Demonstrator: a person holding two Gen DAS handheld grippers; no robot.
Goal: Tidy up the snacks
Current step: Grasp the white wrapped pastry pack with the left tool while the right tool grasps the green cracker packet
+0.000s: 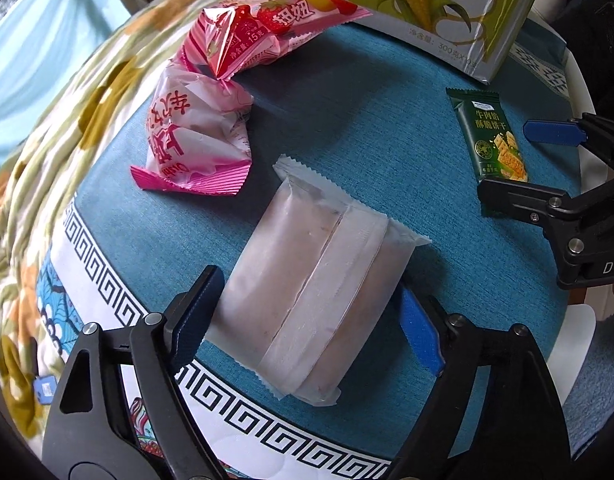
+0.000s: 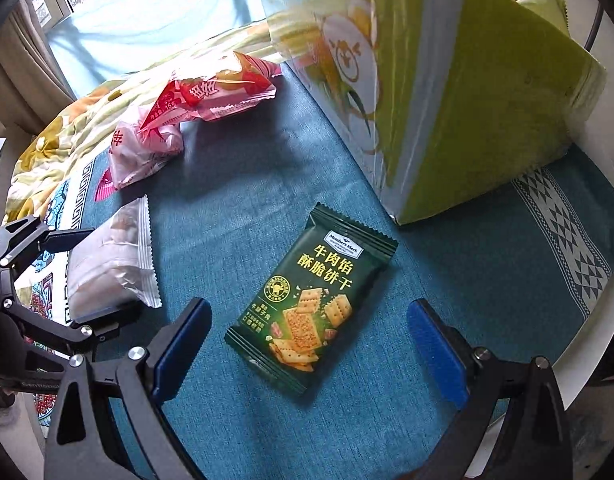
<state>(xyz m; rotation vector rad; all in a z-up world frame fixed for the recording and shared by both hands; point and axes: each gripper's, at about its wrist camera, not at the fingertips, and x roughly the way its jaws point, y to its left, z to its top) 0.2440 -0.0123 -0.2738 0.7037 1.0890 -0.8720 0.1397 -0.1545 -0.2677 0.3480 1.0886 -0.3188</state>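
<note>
Teal tablecloth [image 1: 347, 128] is covering everything. Pink snack bags [image 1: 211, 120] are sitting upper left, the left gripper [image 1: 311, 316] is straddling the pale packet [image 1: 307, 292], maybe touching it, and the right gripper [image 2: 311, 344] is hanging wide apart around the green cracker pack [image 2: 311, 296].
</note>
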